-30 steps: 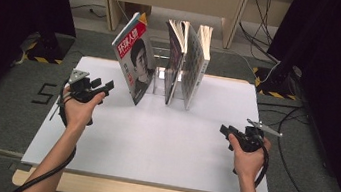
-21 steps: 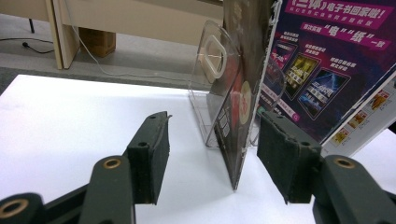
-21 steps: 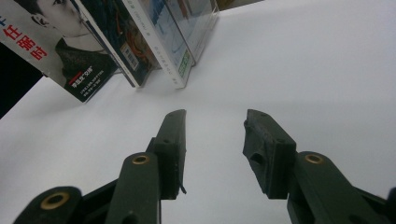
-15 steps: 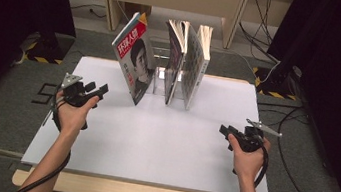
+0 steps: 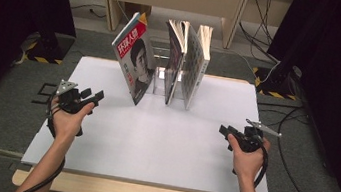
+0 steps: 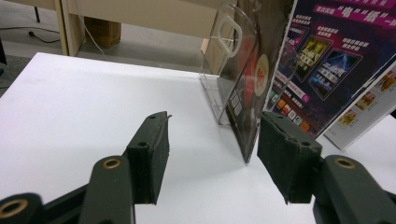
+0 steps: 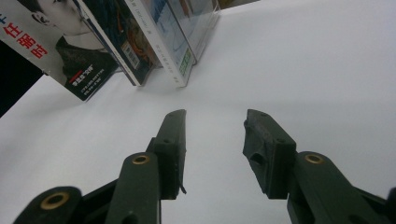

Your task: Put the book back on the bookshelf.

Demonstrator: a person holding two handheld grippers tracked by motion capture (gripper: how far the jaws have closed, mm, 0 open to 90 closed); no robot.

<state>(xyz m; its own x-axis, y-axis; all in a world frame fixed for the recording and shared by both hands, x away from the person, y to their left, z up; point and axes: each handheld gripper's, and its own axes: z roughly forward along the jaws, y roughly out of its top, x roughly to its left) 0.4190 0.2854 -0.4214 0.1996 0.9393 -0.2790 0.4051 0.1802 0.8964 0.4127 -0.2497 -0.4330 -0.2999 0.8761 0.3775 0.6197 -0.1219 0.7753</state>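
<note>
left gripper [image 5: 91,98] has drawn back from the magazines, jaws apart, empty | right gripper [image 5: 226,132] unmoved, jaws apart, empty | three magazines [image 5: 136,60] upright in clear rack [image 6: 224,70] mid-table [image 5: 162,140], one leaning

Bare forearms, no sleeves, carry two black handheld grippers: the left gripper [image 5: 86,98] and right gripper [image 5: 228,133] each bear a grey three-cornered plate, trailing black cable, brass-ringed pivots and dark, roughened foam pads [image 6: 152,158].

Left gripper [image 5: 88,98] now farther from the magazine [image 5: 135,61] (jaws apart).
</note>
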